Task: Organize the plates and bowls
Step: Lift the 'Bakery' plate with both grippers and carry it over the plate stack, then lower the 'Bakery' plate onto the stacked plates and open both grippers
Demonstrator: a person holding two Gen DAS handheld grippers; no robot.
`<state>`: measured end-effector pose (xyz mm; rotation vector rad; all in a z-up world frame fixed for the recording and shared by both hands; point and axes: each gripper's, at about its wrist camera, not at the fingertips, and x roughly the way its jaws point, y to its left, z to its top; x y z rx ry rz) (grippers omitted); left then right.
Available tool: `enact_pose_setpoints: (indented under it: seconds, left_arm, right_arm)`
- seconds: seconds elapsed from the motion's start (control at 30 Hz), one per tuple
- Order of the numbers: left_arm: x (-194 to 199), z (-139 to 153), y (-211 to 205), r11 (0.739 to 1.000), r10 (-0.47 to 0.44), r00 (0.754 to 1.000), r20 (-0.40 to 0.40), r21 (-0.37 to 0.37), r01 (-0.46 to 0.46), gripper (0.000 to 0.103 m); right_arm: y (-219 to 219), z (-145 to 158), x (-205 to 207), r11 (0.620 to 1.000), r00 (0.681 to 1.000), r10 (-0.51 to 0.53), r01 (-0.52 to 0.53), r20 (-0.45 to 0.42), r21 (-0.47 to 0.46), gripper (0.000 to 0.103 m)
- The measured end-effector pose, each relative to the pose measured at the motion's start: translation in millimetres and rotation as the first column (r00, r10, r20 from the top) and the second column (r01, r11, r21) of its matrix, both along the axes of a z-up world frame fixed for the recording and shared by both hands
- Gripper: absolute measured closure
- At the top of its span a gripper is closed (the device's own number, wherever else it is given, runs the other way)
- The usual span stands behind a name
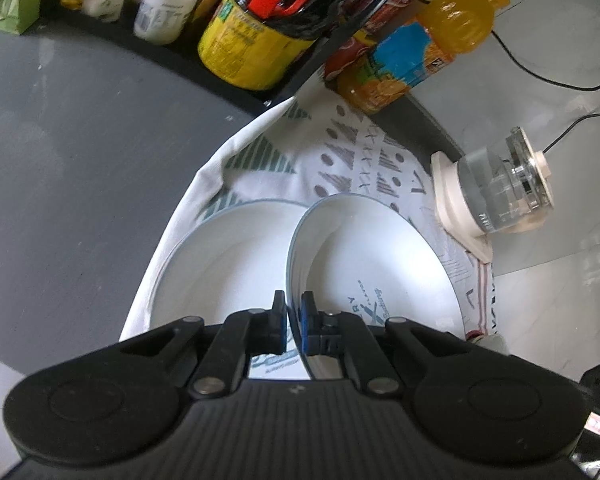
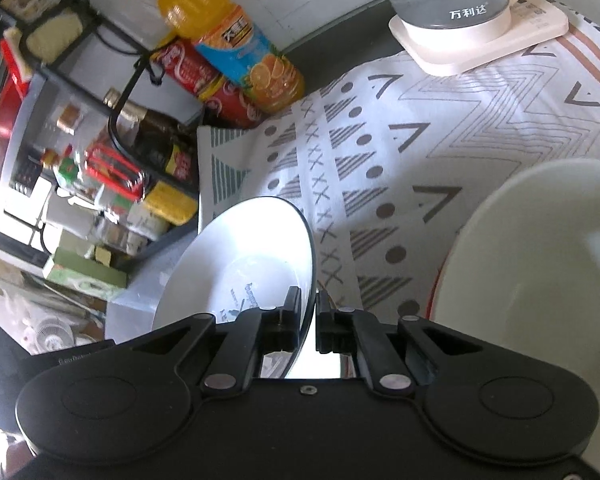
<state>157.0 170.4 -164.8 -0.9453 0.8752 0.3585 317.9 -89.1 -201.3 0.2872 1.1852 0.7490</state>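
Note:
In the left wrist view my left gripper (image 1: 294, 312) is shut on the rim of a white plate with blue lettering (image 1: 380, 264), held tilted on edge. A second white plate (image 1: 228, 256) lies flat on the patterned cloth (image 1: 340, 160) just left of it. In the right wrist view my right gripper (image 2: 309, 312) is shut on the rim of a white plate with printed lettering (image 2: 252, 248), tilted above the cloth (image 2: 440, 140). A large pale green bowl (image 2: 540, 248) sits at the right on the cloth.
A glass kettle on a cream base (image 1: 496, 192) (image 2: 460, 4) stands on the cloth's far side. An orange juice bottle (image 1: 428, 48) (image 2: 236, 48), a red bottle (image 2: 204, 80) and a black wire rack of jars and sauces (image 2: 112, 152) crowd the back. Grey tabletop (image 1: 80, 160) lies left.

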Motion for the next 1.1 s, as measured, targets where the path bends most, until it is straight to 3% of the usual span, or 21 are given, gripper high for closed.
enact_pose_setpoints:
  seconds: [0.5,1.1]
  left_arm:
    - [-15.5,-19.1,-2.3,0.999,-0.035,0.998,-0.054,0.029,0.036,0.098]
    - [-9.7,-31.1,-12.0,0.984,-0.096,0.989,-0.115,0.137,0.111,0.093]
  right_arm:
    - [9.0,-3.8,-40.0,0.991,0.997,0.066,-0.060,0.048,-0.118,0.093]
    - [21.3,-15.6,-54.4,0.972,0.990,0.124,-0.107,0.067,-0.208,0.092]
